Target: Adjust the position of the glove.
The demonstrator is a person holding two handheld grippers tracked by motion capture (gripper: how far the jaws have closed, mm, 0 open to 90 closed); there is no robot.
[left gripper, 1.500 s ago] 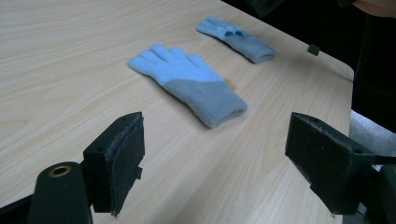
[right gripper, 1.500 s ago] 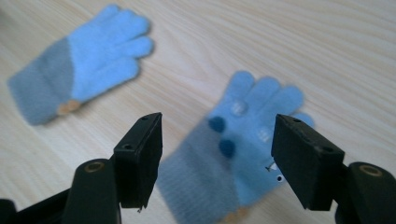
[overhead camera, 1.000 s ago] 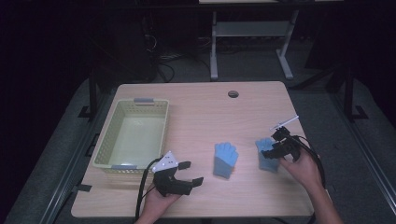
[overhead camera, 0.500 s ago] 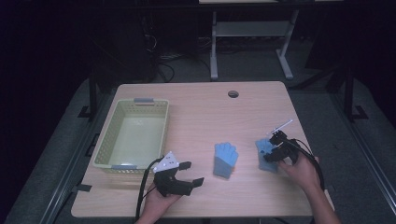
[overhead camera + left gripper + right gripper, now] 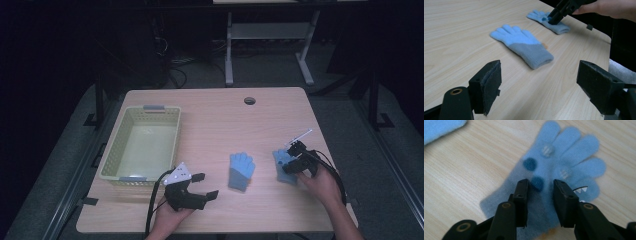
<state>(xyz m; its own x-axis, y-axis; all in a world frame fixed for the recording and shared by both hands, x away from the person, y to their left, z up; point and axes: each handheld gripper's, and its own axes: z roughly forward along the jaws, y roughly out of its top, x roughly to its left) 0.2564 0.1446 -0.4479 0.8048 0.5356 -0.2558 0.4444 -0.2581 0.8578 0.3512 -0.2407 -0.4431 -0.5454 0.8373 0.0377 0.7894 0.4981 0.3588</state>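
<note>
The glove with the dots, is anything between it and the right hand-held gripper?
No. The right hand-held gripper is right down on the dotted glove, its jaws closing in on the fabric with nothing else between them.

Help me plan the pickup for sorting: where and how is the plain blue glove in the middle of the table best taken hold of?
Probably at the grey cuff of the middle glove. It lies flat, cuff toward the person, and the cuff looks thicker than the thin splayed finger ends. Come from above with the left gripper, whose jaws stand open nearby, and pinch a fold.
</note>
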